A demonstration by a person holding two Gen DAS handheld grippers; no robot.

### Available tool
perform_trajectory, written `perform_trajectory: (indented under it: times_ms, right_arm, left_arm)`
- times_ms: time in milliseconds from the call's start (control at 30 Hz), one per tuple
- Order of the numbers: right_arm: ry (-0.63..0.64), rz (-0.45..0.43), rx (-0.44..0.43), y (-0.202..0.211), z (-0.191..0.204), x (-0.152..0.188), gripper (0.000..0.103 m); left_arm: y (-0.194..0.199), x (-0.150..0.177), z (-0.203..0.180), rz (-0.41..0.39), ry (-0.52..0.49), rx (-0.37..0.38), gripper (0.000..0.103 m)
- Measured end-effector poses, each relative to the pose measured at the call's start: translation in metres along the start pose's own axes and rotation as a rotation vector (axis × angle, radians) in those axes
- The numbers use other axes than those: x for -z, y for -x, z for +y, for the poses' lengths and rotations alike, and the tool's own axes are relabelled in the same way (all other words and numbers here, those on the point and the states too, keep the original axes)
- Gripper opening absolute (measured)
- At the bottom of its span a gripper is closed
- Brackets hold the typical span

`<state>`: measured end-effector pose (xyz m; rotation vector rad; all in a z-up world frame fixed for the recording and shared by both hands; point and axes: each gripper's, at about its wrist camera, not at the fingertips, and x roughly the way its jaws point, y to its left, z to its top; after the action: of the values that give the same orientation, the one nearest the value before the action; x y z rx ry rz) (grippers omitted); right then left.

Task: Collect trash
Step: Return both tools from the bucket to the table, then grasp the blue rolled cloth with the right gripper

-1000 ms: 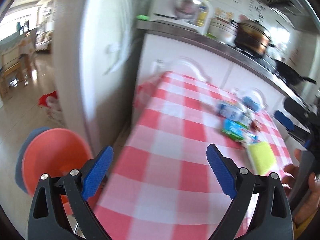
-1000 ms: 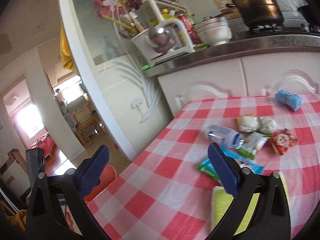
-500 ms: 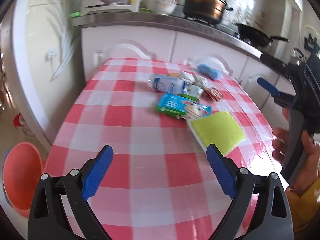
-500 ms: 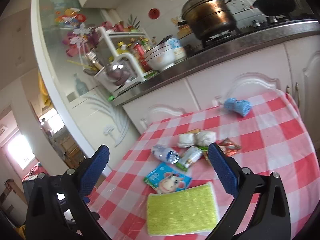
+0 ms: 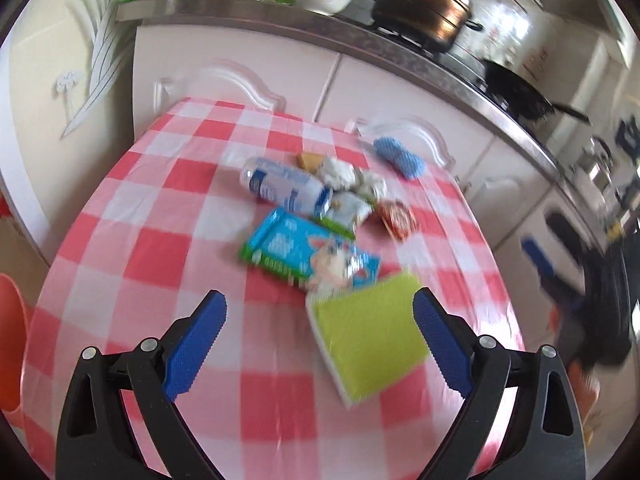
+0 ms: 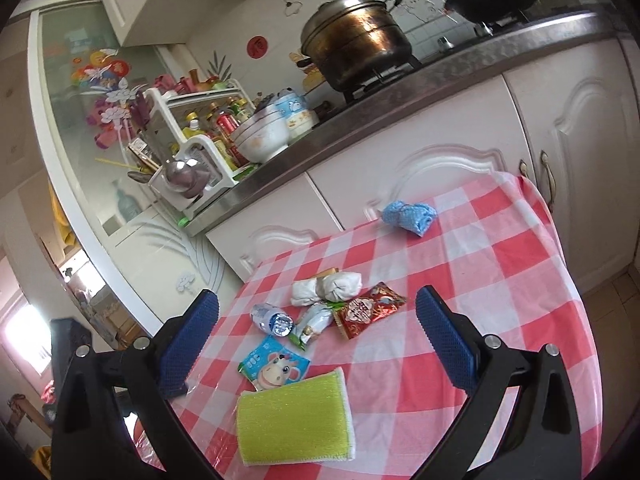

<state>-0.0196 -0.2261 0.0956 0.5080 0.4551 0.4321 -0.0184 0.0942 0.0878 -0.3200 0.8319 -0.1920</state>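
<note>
Trash lies mid-table on a red-and-white checked cloth (image 5: 152, 248): a crushed plastic bottle (image 5: 286, 186) (image 6: 272, 320), a blue cartoon wrapper (image 5: 308, 254) (image 6: 274, 366), a red snack packet (image 5: 398, 218) (image 6: 370, 310), a white-green wrapper (image 6: 316, 322) and crumpled white paper (image 5: 340, 170) (image 6: 326, 288). My left gripper (image 5: 320, 340) is open and empty above the near table. My right gripper (image 6: 316, 340) is open and empty, held above the table; it also shows blurred at the right of the left wrist view (image 5: 560, 276).
A yellow-green sponge (image 5: 370, 340) (image 6: 294, 426) lies near the front edge. A blue cloth (image 5: 400, 156) (image 6: 410, 214) sits at the far edge. An orange bin (image 5: 10, 344) stands left of the table. White cabinets and a counter with a pot (image 6: 356, 46) lie behind.
Both cameras swung from the left side of the room toward the table, and the trash now sits nearer and more centred. Both grippers stayed open and empty.
</note>
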Motion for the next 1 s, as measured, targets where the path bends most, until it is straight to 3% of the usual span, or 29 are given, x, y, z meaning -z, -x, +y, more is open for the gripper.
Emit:
perform_trajectory:
  times_ms: [233,433,533,833,900,967,1000]
  right_arm:
    - [-0.039,0.027,0.038,-0.002,-0.015,-0.006,0.099]
    - [-0.034,0.053,0.171,-0.016,-0.021,-0.031,0.099]
    - [0.019,0.092,0.245,-0.036,-0.025,-0.045,0.099]
    - [0.094,0.214,0.228,-0.125,-0.051,-0.077,0.098]
    - [0.132,0.227,0.241,-0.142,-0.052,-0.081,0.096]
    - [0.155,0.249,0.253,-0.160,-0.056,-0.088,0.080]
    - [0.168,0.261,0.258,-0.170,-0.058,-0.092,0.078]
  left_arm:
    - [-0.051,-0.049,0.006,0.044,0.131,-0.018,0.093]
    - [-0.087,-0.072,0.016,0.085,0.173,-0.036,0.093]
    - [-0.101,-0.080,0.022,0.095,0.183,-0.052,0.093]
    - [-0.131,-0.092,0.030,0.116,0.153,-0.084,0.093]
    - [-0.134,-0.095,0.030,0.111,0.140,-0.090,0.093]
    - [-0.138,-0.097,0.029,0.113,0.118,-0.092,0.093]
    - [-0.140,-0.098,0.029,0.115,0.113,-0.092,0.093]
